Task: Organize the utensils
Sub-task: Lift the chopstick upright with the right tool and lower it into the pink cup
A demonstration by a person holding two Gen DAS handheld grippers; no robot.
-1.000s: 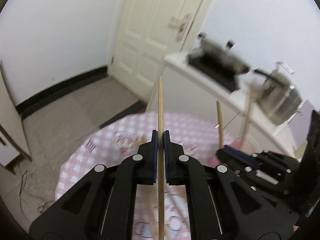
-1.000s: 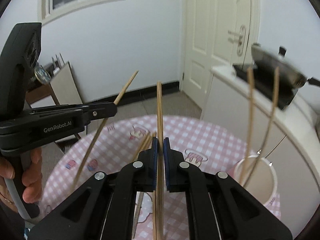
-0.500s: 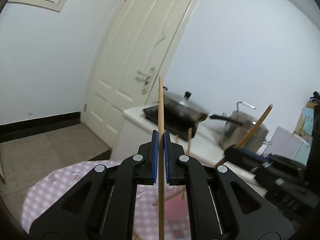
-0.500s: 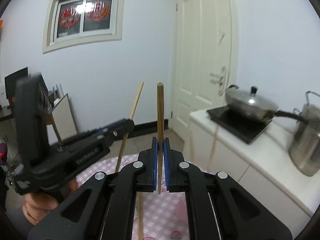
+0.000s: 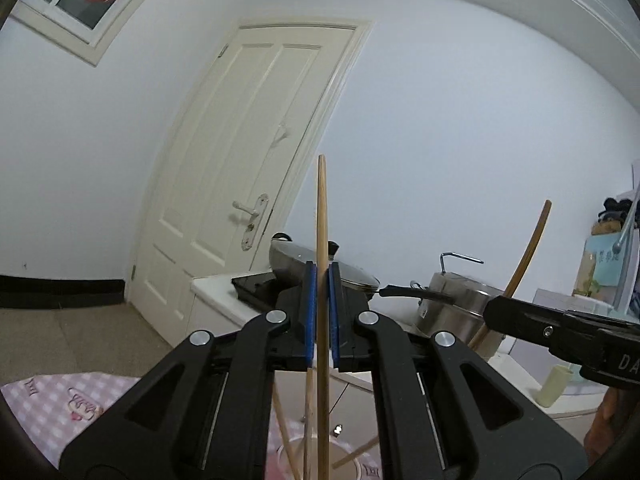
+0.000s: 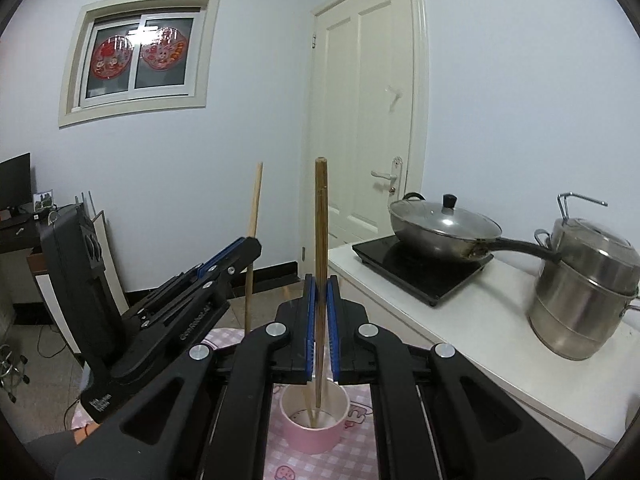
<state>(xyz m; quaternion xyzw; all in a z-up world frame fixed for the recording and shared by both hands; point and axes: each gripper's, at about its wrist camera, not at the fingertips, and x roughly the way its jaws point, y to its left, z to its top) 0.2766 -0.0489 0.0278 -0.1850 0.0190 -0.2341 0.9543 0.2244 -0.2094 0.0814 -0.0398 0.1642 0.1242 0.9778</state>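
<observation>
My left gripper (image 5: 322, 276) is shut on a pale wooden chopstick (image 5: 321, 208) that stands upright between its blue pads. Its lower end runs down toward a cup (image 5: 340, 446) with several chopsticks leaning in it. My right gripper (image 6: 320, 284) is shut on a darker chopstick (image 6: 320, 220), also upright, whose lower tip hangs inside the mouth of the pink-and-white cup (image 6: 316, 440). In the right wrist view the left gripper (image 6: 248, 248) is on the left with its chopstick (image 6: 254, 208). The left wrist view has the right gripper (image 5: 492, 312) and its chopstick (image 5: 524, 264) at the right.
The cup stands on a pink checked tablecloth (image 6: 352, 460). Just behind is a white counter (image 6: 460, 320) with a lidded wok (image 6: 440, 228) on a black hob and a steel steamer pot (image 6: 584, 280). A hand (image 6: 86, 430) holds the left tool.
Both grippers have risen and tipped upward, so the views swung from the table to the wall and door. The right chopstick now hangs over the cup. Both grips stayed shut.
</observation>
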